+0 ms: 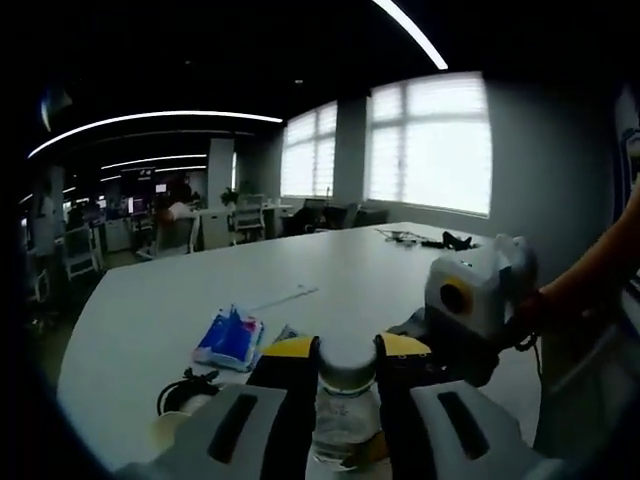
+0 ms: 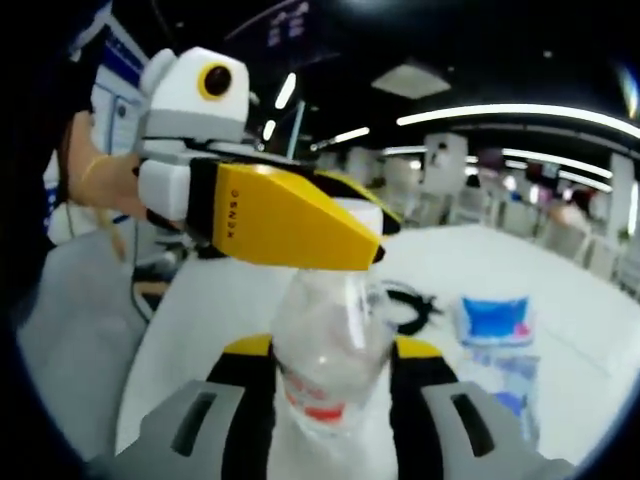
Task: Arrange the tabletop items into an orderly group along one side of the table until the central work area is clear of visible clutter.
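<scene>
On the broad white table (image 1: 330, 270), which takes up most of both views in an open office, the clutter lies near the close edge: a blue-and-white tissue pack (image 1: 230, 338), a coil of black cable (image 1: 185, 388) just beside it, and a dark tangle of small items (image 1: 430, 240) well apart toward the far side. In the right gripper view the tissue pack sits to the right, with the black cable between it and the bottle.

A clear plastic bottle (image 2: 325, 350) with a white cap (image 1: 347, 362) is the item in hand, and both tools meet on it. The right gripper (image 2: 330, 375) has its jaws drawn in against the bottle's body, with the red-banded label just above them. The left gripper (image 1: 345, 365) comes in at the top: in its own view the cap sits between its two yellow-tipped jaws, and from the right gripper view the yellow jaws appear pinched on the cap and neck. Whether the bottle stands on the table or is lifted off it I cannot tell.

I judge the step to be the gathering of the bottle, perhaps a handover or a steadying of the cap. The next move calls for one tool to let go cleanly, the other to carry the bottle upright to the chosen side and set it beside the tissue pack, then the cable follows.
</scene>
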Demonstrator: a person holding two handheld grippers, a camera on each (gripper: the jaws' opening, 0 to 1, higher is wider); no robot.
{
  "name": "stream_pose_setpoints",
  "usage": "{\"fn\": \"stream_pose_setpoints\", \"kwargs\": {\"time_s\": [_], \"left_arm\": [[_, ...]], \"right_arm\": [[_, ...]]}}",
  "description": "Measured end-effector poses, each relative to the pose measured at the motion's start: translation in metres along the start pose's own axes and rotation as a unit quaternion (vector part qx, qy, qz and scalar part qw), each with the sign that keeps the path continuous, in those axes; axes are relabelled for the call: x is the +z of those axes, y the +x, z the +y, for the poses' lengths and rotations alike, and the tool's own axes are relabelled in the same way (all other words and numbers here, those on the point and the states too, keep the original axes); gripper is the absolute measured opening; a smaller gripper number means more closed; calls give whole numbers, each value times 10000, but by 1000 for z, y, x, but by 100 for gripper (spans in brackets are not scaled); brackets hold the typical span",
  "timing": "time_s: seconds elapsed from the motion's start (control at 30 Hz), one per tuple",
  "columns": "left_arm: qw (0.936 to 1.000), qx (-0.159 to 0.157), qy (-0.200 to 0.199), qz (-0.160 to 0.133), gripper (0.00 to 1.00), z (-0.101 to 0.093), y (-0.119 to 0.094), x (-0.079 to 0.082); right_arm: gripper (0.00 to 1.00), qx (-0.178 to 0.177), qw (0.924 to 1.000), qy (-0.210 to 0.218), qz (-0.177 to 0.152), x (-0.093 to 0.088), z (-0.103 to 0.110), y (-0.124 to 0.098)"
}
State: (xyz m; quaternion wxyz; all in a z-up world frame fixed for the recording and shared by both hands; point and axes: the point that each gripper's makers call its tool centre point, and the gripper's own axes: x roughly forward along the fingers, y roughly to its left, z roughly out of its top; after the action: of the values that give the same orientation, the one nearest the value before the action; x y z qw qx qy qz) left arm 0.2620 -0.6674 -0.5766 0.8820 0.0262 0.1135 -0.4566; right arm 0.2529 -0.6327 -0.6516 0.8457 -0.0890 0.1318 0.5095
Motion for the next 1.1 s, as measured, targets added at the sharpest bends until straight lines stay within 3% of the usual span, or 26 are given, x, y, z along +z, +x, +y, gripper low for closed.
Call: {"fn": "stream_pose_setpoints", "kwargs": {"time_s": [0.23,0.37,0.47,0.6,0.87,1.0,1.1], "left_arm": [[9980,-599,201,54,21,-2,-1,0],[9938,-1077,267,109,21,-7,-1,0],[9914,-1249,345,172,21,-8,0,0],[9845,-1686,413,253,21,-14,-4,-1],[9665,-2492,437,439,21,-20,-12,-3],[9611,-2646,566,561,20,-22,-15,-4],[9631,-2586,525,532,21,-21,-14,-4]], "right_arm": [[40,79,9999,-65,40,-2,0,0],[42,410,9988,-66,248,-10,4,1],[45,609,9976,-32,325,-14,7,1],[40,654,9973,-23,337,-14,5,-2],[39,761,9964,-98,367,-13,14,-1],[39,855,9956,-124,363,-13,18,-1],[38,836,9958,-85,366,-13,17,0]]}}
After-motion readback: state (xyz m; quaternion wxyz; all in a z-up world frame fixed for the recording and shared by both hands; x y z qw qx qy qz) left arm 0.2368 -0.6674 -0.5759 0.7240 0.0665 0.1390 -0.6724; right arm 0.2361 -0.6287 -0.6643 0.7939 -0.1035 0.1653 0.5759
